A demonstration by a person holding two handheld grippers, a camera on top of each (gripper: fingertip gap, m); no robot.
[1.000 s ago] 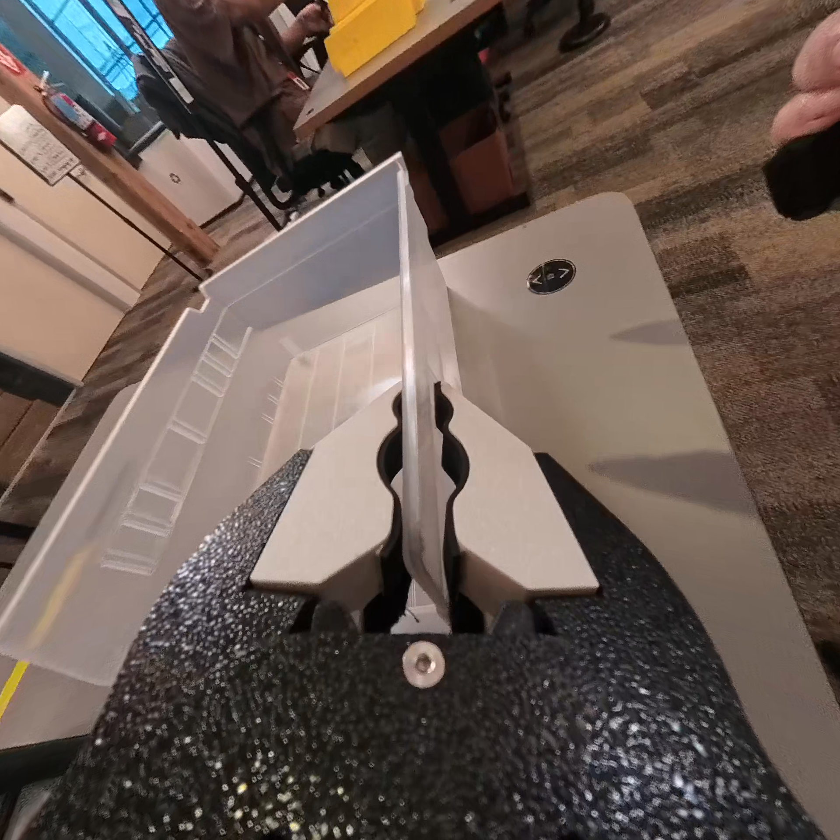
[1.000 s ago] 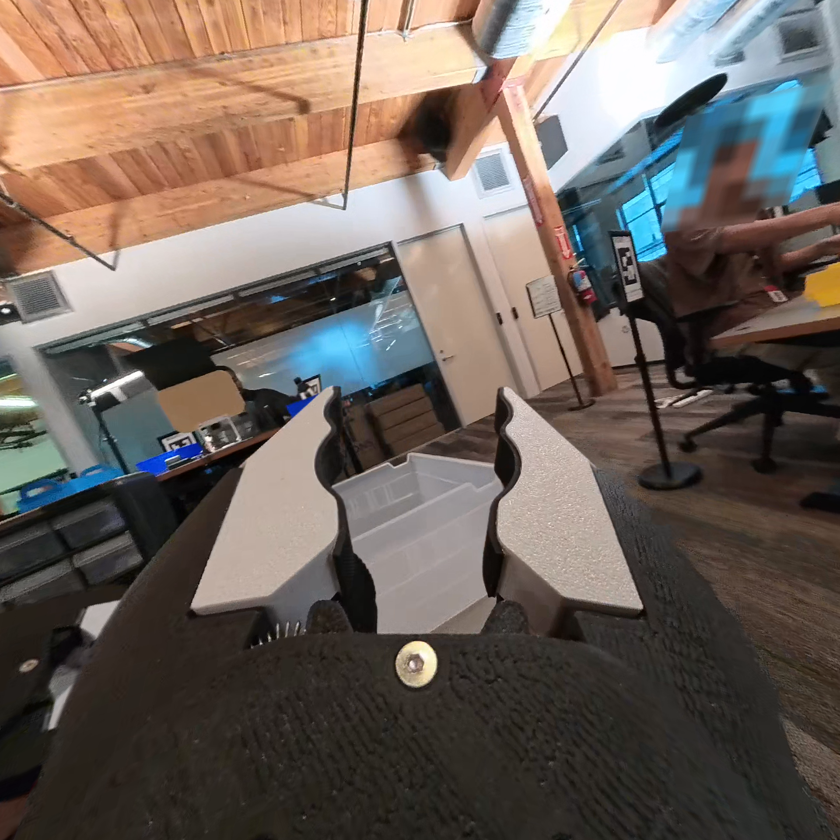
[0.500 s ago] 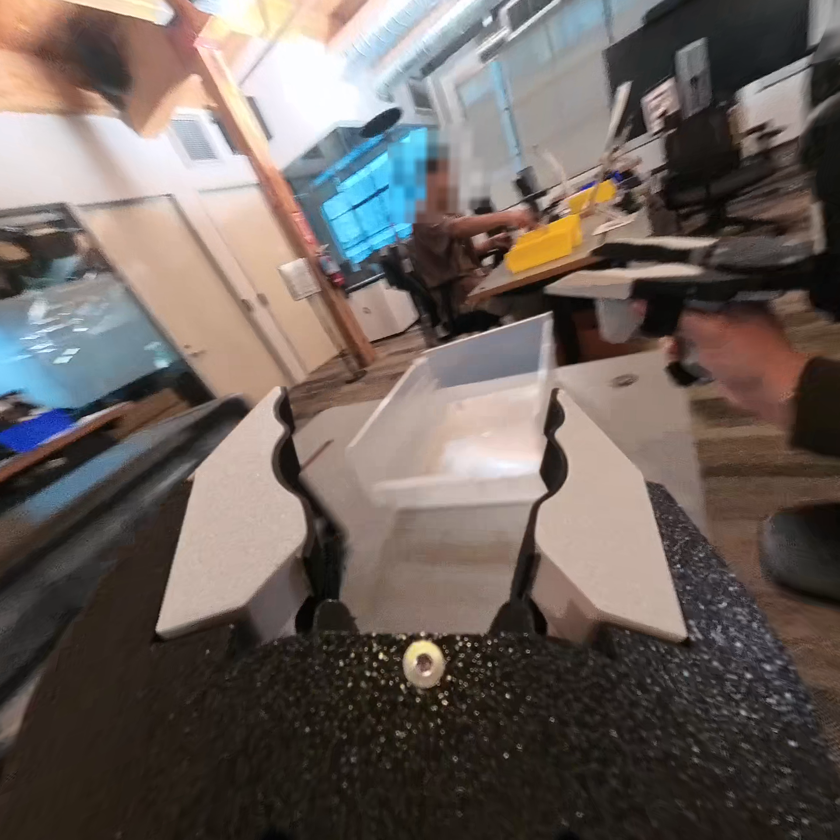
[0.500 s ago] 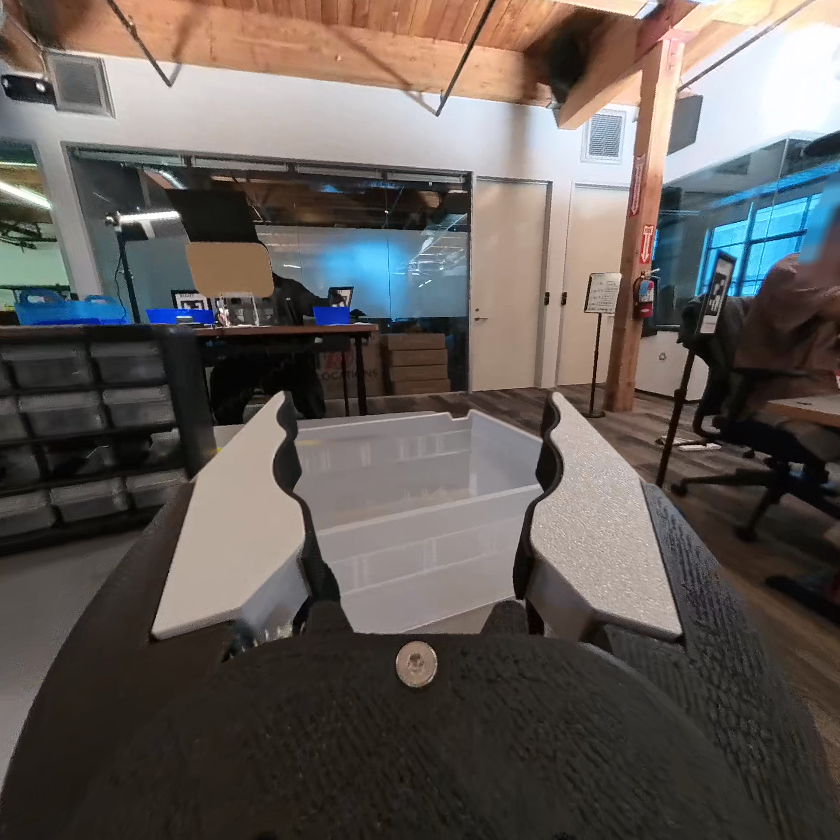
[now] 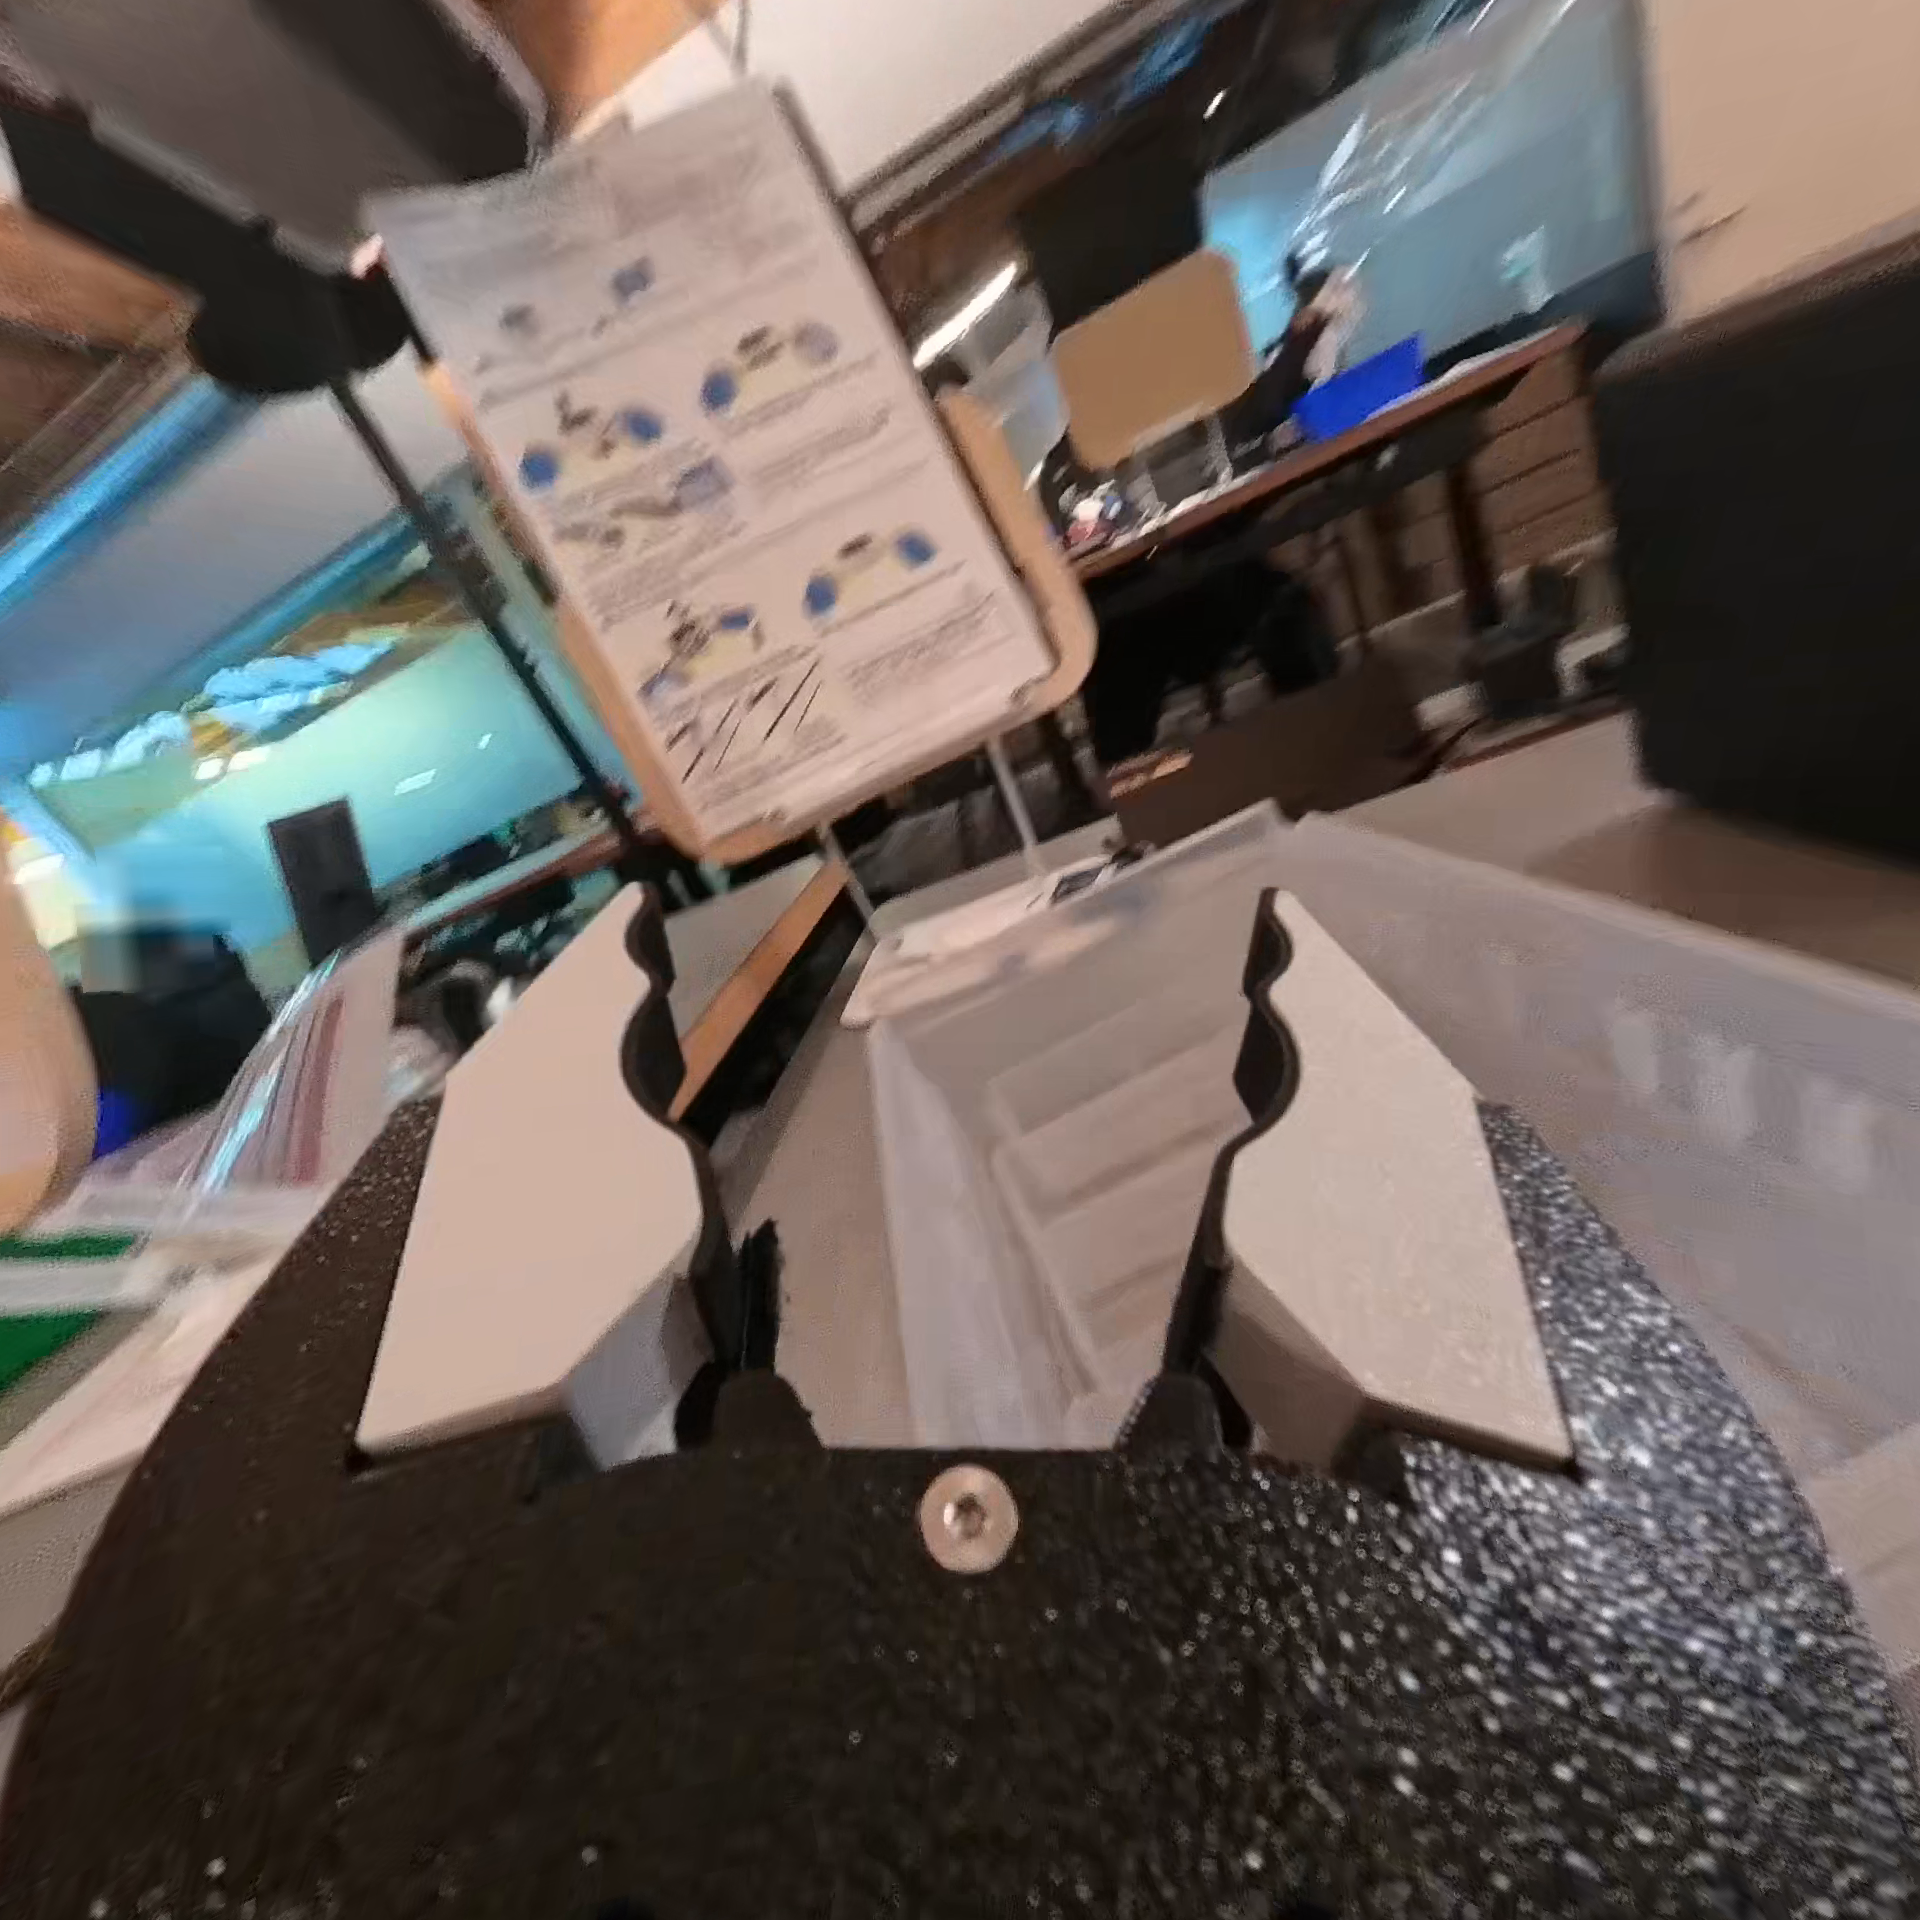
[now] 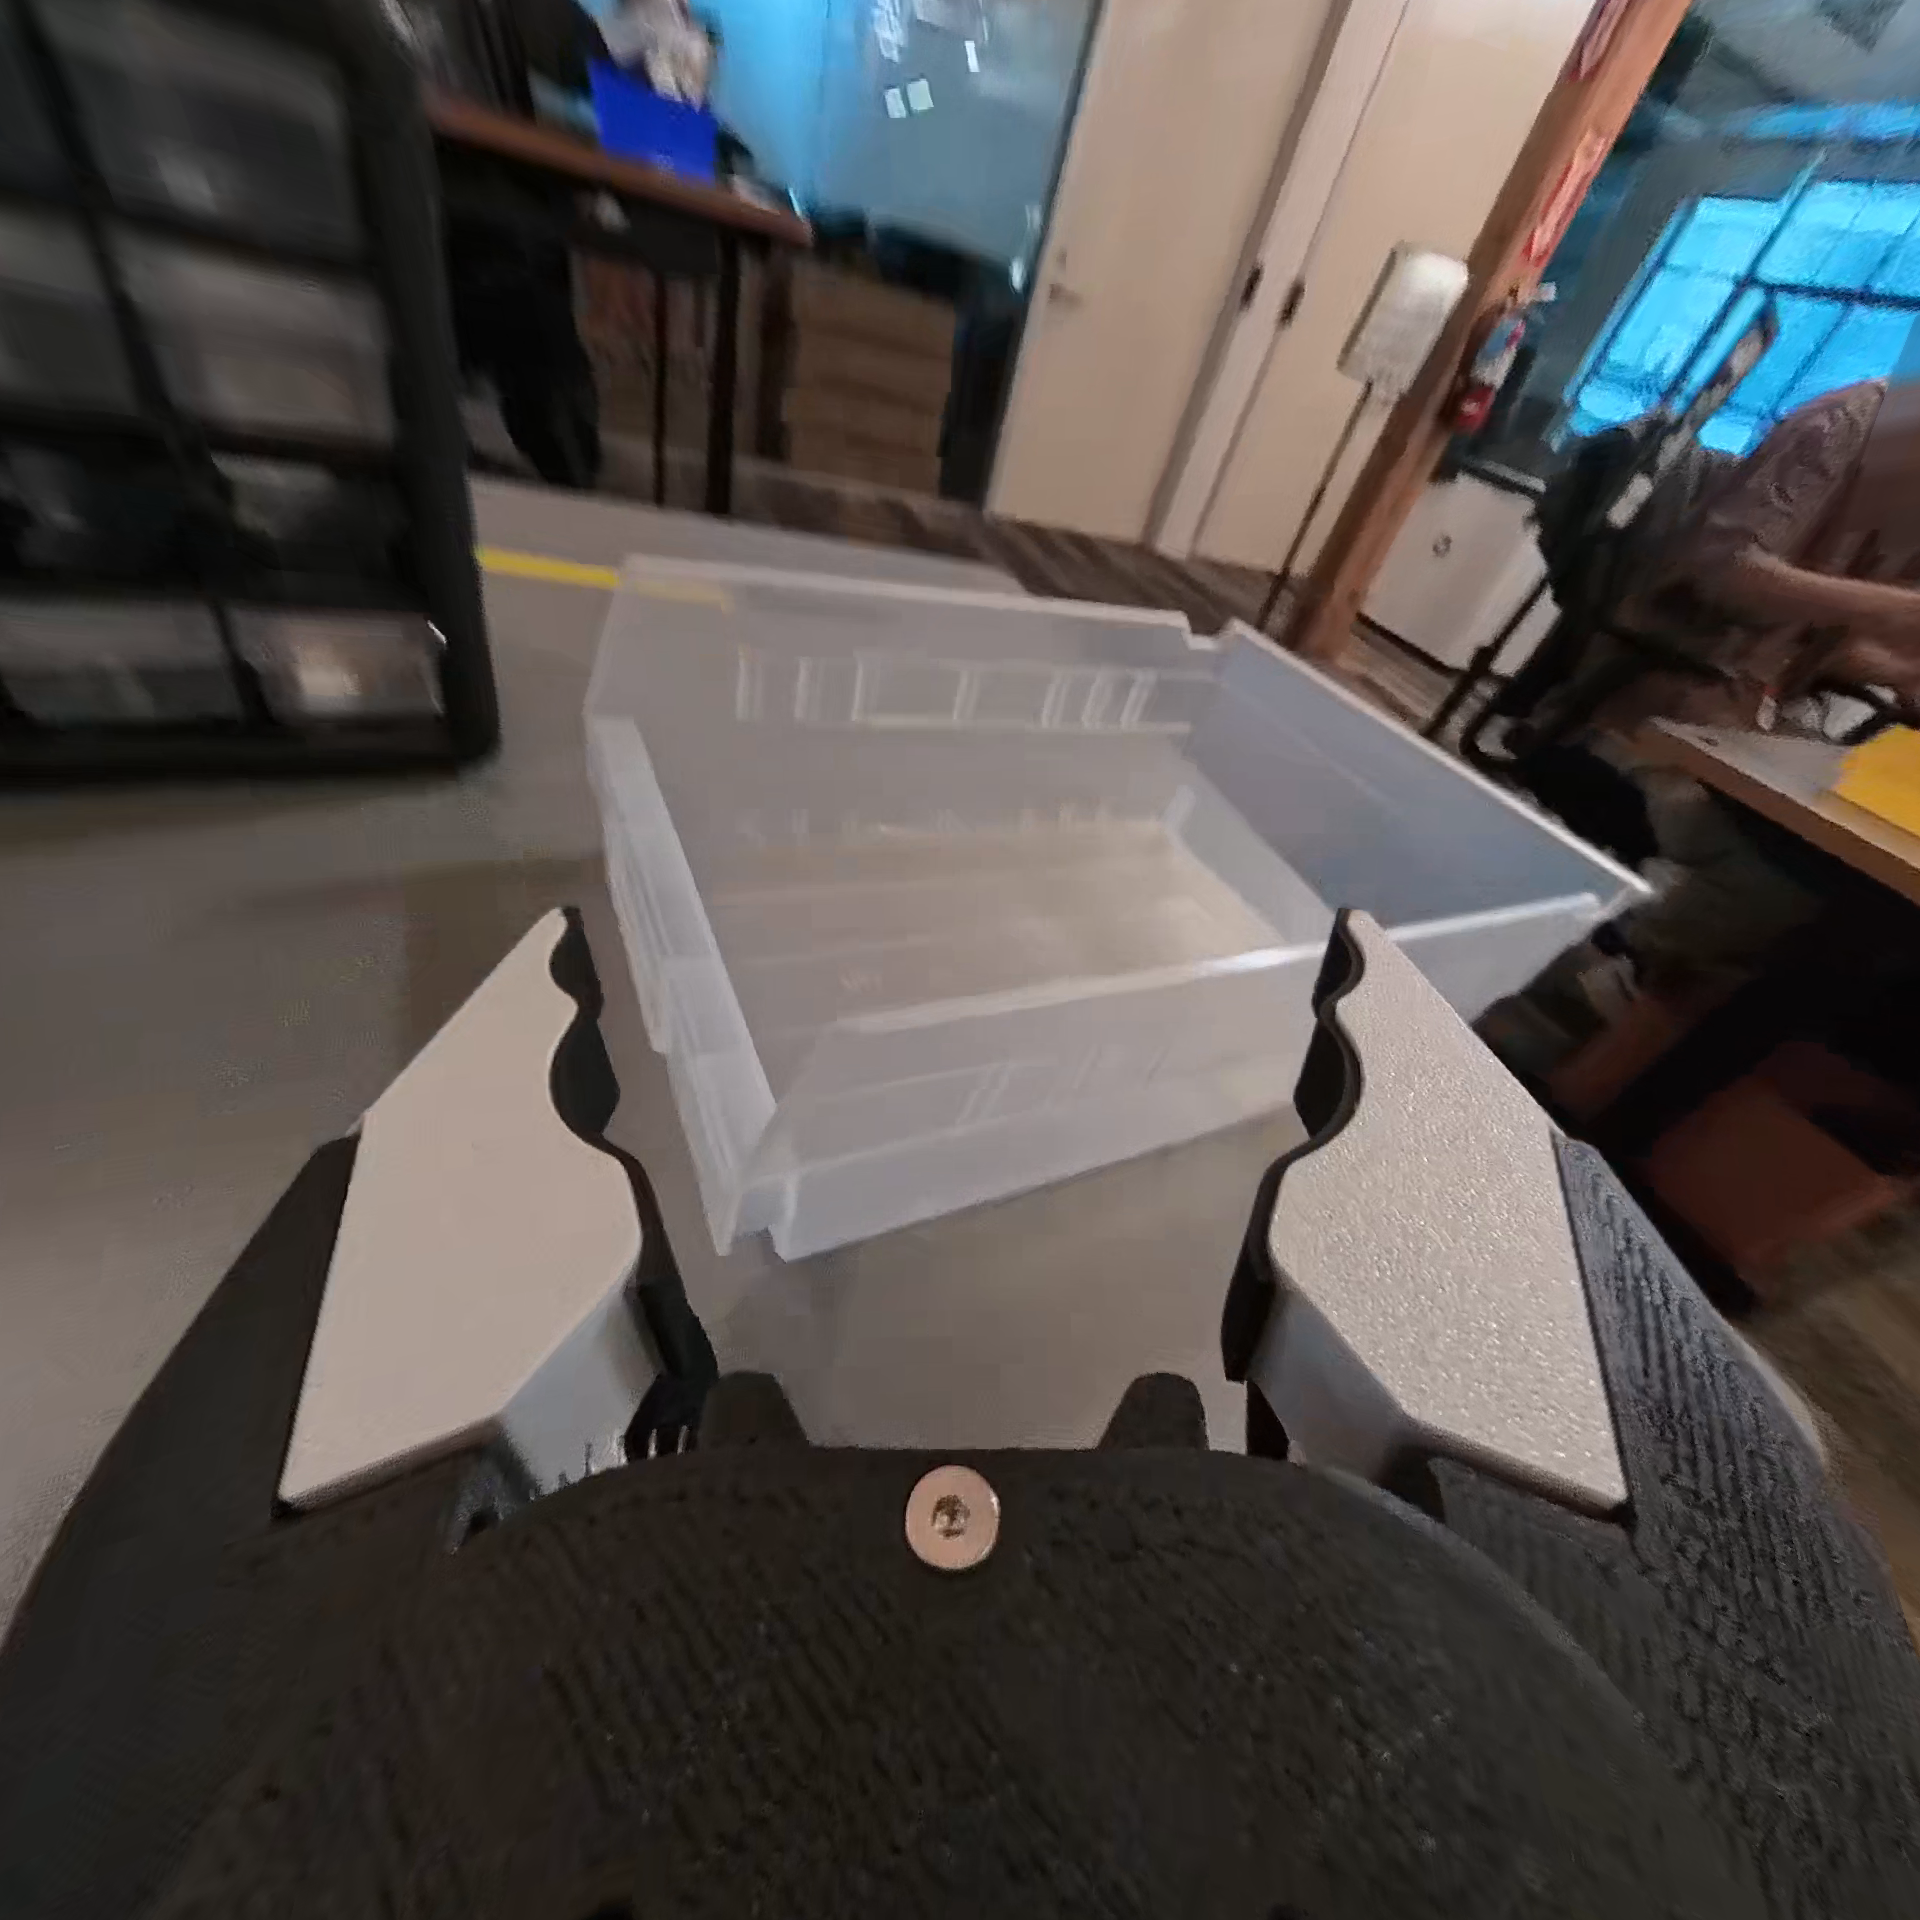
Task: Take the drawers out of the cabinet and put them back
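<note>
- My left tongs [image 5: 951, 1029] stand wide open with nothing between the fingers; the near corner of the clear drawer [image 5: 1091, 1122] shows in the gap, but I am not touching it.
- My right tongs [image 6: 951, 1039] are spread just as wide and also hold nothing.
- The drawer [image 6: 997, 862] sits upright on the grey table [image 6: 239, 997], mouth up, out of the cabinet and with nothing in it.
- In the right wrist view its long axis runs from near left to far right, skewed to my line of sight, with one corner pointing toward me just ahead of my fingertips.
- The black drawer cabinet [image 6: 208, 364] stands on the table to the drawer's left, close to its far corner but apart from it.
- In the blurred left view a printed sheet on a stand [image 5: 717, 447] rises behind the drawer.
- A seated person [image 6: 1766, 520] is at a desk far right.
</note>
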